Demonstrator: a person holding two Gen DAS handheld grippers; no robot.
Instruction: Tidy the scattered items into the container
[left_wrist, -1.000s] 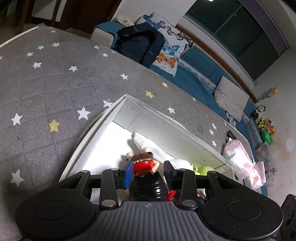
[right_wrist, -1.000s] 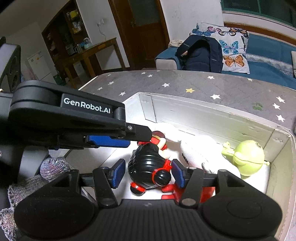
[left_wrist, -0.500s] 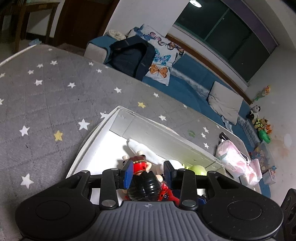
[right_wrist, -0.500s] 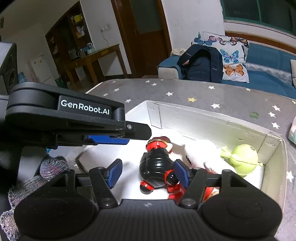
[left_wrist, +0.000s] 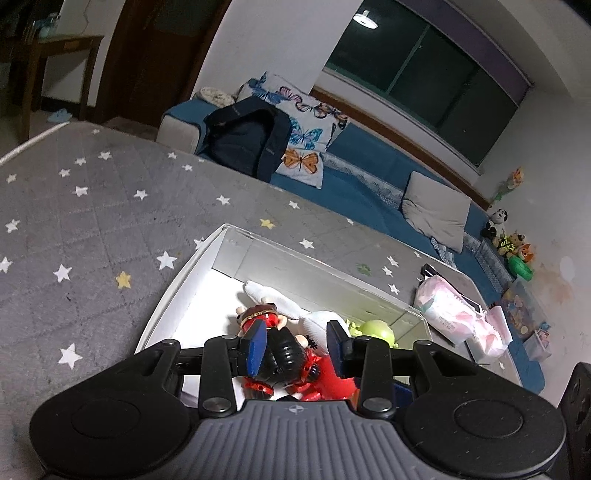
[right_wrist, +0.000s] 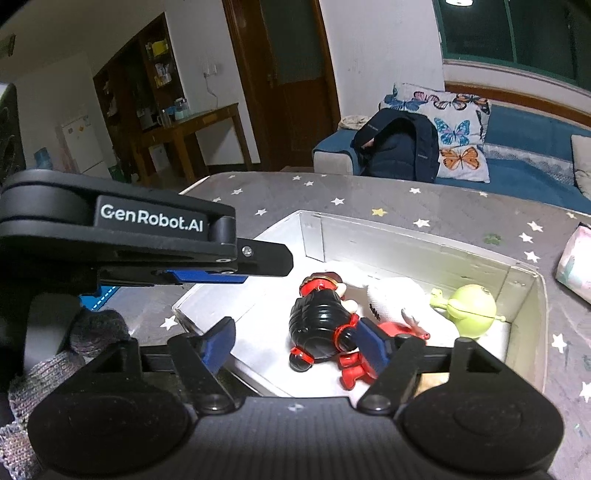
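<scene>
A white open box (left_wrist: 173, 288) (right_wrist: 524, 291) sits on the grey star-patterned mat. In it lie a black and red toy figure (left_wrist: 284, 354) (right_wrist: 321, 321), a white plush (left_wrist: 273, 299) (right_wrist: 391, 302), a green round toy (left_wrist: 376, 328) (right_wrist: 472, 306) and a red toy (left_wrist: 328, 384) (right_wrist: 391, 328). My left gripper (left_wrist: 297, 347) is open above the box, with nothing between its pads. My right gripper (right_wrist: 295, 343) is open and empty over the box's near edge. The left gripper's arm (right_wrist: 147, 236) shows in the right wrist view.
A pink and white packet (left_wrist: 454, 314) (right_wrist: 576, 262) lies on the mat right of the box. Behind the mat is a blue sofa with a dark backpack (left_wrist: 251, 140) (right_wrist: 399, 147) and butterfly cushions. Toys (left_wrist: 513, 251) stand at the far right.
Both grippers have risen and drawn back from the box. The right gripper's fingers have spread wider. The black and red figure stays lying in the box.
</scene>
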